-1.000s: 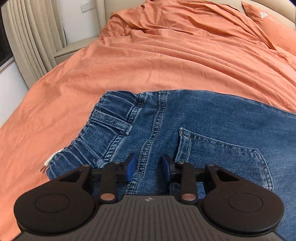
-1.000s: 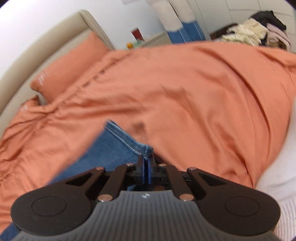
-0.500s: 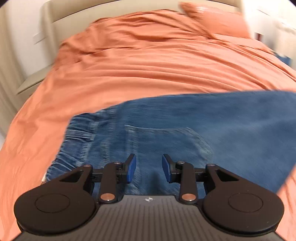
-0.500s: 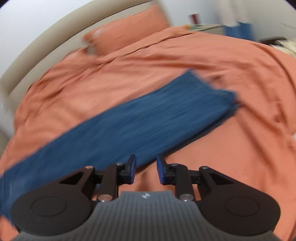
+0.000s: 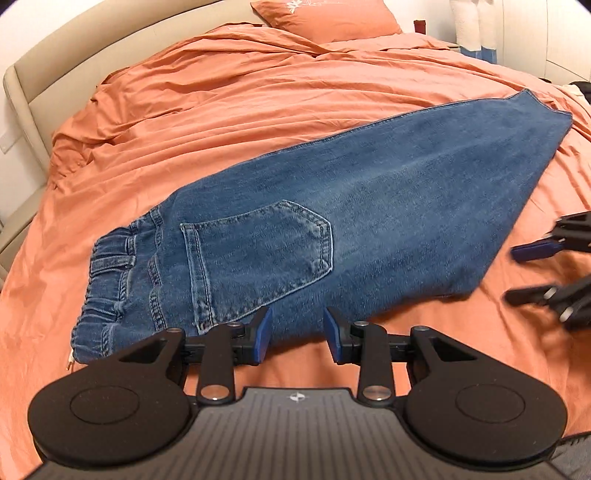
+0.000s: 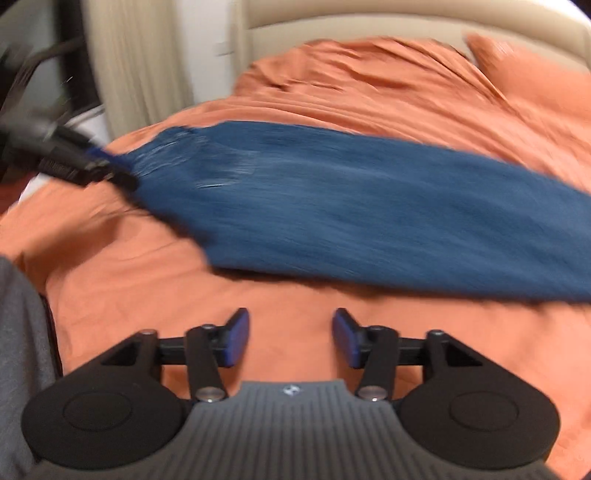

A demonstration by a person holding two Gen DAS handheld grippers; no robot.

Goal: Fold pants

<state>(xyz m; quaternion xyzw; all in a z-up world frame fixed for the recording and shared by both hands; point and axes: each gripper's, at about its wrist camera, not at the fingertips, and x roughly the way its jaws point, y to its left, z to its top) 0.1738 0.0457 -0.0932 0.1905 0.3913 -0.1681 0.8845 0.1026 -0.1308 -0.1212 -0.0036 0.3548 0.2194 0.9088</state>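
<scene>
Blue jeans (image 5: 351,206) lie flat on the orange bed, folded lengthwise, waistband at the left, leg hems at the far right, back pocket (image 5: 258,254) facing up. My left gripper (image 5: 297,336) is open and empty at the jeans' near edge, below the pocket. My right gripper (image 6: 290,338) is open and empty over bare sheet, short of the jeans (image 6: 369,206), which look blurred there. The right gripper also shows at the right edge of the left wrist view (image 5: 546,273). The left gripper shows at the left of the right wrist view (image 6: 74,162) by the waistband.
An orange duvet (image 5: 221,110) covers the bed, with a matching pillow (image 5: 328,16) at the beige headboard (image 5: 74,55). Curtains (image 6: 140,66) hang beyond the bed. A grey sleeve (image 6: 18,332) sits at the left edge of the right wrist view.
My right gripper let go of the leg hem and opened, then swung back toward the near side. My left gripper pulled back from over the seat to the near edge, still open.
</scene>
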